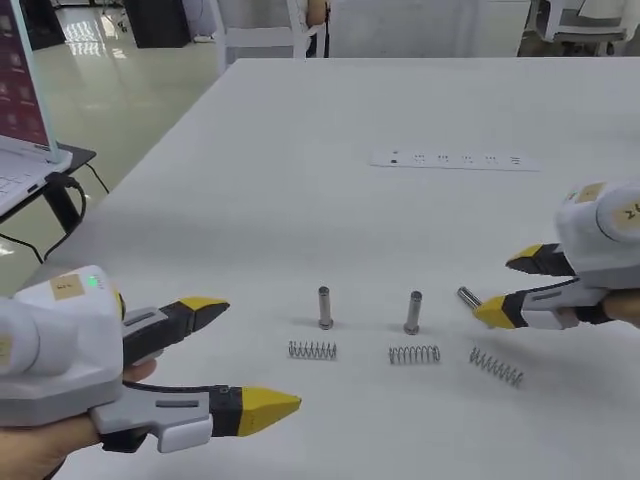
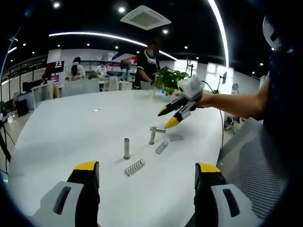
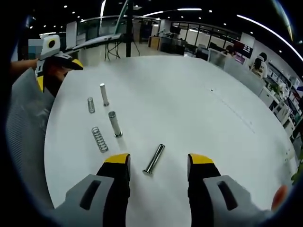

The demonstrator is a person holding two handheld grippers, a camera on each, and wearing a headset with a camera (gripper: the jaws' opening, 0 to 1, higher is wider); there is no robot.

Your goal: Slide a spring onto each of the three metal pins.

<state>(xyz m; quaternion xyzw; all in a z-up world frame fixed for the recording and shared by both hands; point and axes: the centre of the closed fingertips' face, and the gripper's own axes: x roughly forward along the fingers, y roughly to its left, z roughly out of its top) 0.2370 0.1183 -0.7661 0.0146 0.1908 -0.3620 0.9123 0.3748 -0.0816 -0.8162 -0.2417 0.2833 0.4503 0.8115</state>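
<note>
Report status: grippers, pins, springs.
Left gripper open, empty. Right gripper open at the lying pin. Other two pins upright, bare; springs flat on table.

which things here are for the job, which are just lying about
Job: left upright silver metal pin, middle upright silver metal pin, silver metal pin lying flat, left coiled wire spring, middle coiled wire spring, right coiled wire spring.
Lying about: flat white marked strip, open silver laptop.

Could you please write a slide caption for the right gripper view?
Open right gripper faces a metal pin lying flat; two pins stand upright beyond, a spring beside each.
</note>
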